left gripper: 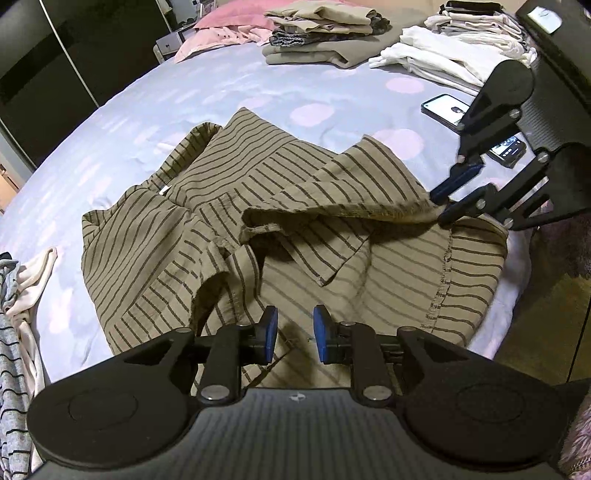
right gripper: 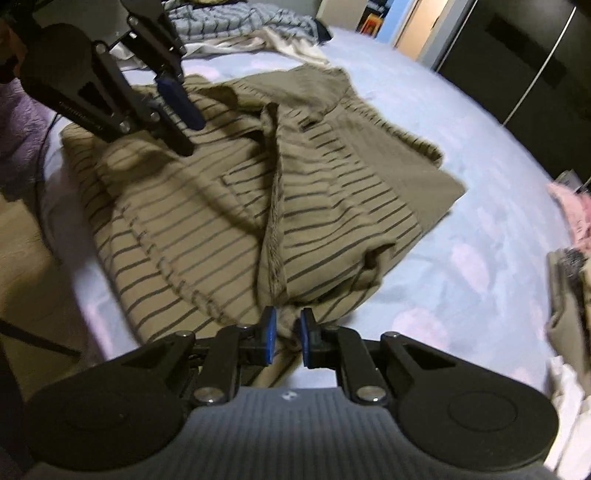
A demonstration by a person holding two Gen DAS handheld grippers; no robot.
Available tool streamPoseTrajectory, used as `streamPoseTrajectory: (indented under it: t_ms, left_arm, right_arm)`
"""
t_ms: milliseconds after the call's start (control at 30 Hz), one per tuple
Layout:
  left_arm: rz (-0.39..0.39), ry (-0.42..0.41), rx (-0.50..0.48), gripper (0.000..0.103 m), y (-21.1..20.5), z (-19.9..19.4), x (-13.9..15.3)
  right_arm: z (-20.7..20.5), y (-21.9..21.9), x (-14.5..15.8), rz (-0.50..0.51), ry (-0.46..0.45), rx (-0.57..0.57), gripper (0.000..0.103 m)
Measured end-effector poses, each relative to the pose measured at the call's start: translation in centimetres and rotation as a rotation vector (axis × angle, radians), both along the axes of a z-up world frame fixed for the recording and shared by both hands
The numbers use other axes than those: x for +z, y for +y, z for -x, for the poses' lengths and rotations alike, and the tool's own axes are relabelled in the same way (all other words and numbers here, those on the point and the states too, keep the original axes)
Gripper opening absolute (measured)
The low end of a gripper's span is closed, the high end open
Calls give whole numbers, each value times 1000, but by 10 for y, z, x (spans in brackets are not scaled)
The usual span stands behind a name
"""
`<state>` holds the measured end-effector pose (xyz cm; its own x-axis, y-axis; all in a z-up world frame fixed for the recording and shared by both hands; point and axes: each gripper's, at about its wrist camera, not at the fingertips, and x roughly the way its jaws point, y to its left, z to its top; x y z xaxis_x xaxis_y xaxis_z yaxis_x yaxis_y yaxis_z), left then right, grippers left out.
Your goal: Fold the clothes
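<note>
Just ahead of the left gripper [left gripper: 295, 334], whose jaws are standing apart on nothing, the striped shirt [left gripper: 207, 206] is lying rumpled on the bed [left gripper: 258, 92]; it is looking light, soft and floppy, best pinched at a hem or seam. Beyond the jaws, folded piles [left gripper: 321, 33] and a phone [left gripper: 445, 110] are leaving open sheet between. Between the right gripper's [right gripper: 287, 334] narrowly parted jaws, a bunched hem is sitting, seemingly pinched; to their right, bare sheet is offering room, while the bed's edge is running close on their left.

Striped shirt [left gripper: 207, 206] on dotted bed [left gripper: 229, 92]
</note>
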<state>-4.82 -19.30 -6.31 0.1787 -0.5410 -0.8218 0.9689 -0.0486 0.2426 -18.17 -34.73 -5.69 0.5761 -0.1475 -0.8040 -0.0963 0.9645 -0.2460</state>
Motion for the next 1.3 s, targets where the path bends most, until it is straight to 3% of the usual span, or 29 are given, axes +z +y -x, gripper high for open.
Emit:
streamPoseTrajectory:
  t_ms: [100, 200, 367, 667, 867, 1033, 1100, 1300]
  left_arm:
    - [-3, -8, -10, 19, 0, 3, -1]
    - [-2, -16, -20, 19, 2, 7, -1]
    - [-1, -17, -14, 19, 4, 6, -1]
    - [-15, -29, -21, 20, 5, 8, -3]
    - [-25, -34, -26, 20, 5, 9, -5]
    - [-29, -33, -30, 20, 4, 9, -6]
    - [-28, -33, -33, 20, 4, 10, -6]
    - [-36, -42, -46, 20, 5, 11, -9]
  right_arm:
    - [-4, 0, -7, 33, 2, 3, 20]
    - [-7, -3, -7, 0, 6, -16, 18]
    - [2, 8, 6, -4, -17, 3, 6]
    - [27, 43, 0, 4, 58, 185, 7]
    - [33, 28, 22, -4, -52, 110, 7]
    - [29, 12, 27, 39, -82, 53, 16]
    - [28, 11, 24, 47, -73, 66, 21]
    - [31, 19, 16, 71, -49, 142, 25]
